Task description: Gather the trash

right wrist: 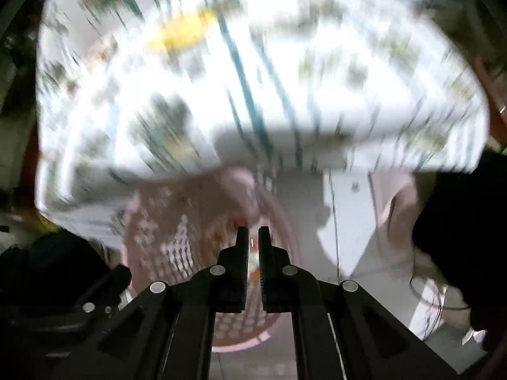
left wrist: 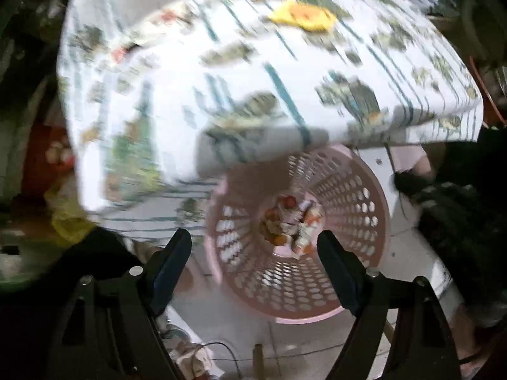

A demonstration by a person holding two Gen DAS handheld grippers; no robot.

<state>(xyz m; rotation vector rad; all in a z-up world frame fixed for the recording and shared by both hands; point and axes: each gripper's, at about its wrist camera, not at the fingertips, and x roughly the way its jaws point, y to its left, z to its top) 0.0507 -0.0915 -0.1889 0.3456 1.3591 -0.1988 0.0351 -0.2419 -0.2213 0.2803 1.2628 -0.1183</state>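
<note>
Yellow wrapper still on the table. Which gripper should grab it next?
Left, probably. The left gripper is open and empty over the pink basket; the right gripper is shut. The yellow wrapper lies on the tablecloth.

A perforated basket (left wrist: 332,190) stands on the floor (left wrist: 304,342) just in front of the cloth-covered counter (left wrist: 285,72), partly under its near edge. Wrappers and scraps (left wrist: 291,224) lie in the basket's bottom. A crumpled wrapper (left wrist: 304,15) lies on the counter toward its far side. Both hand-held grippers hang above the basket.
</note>
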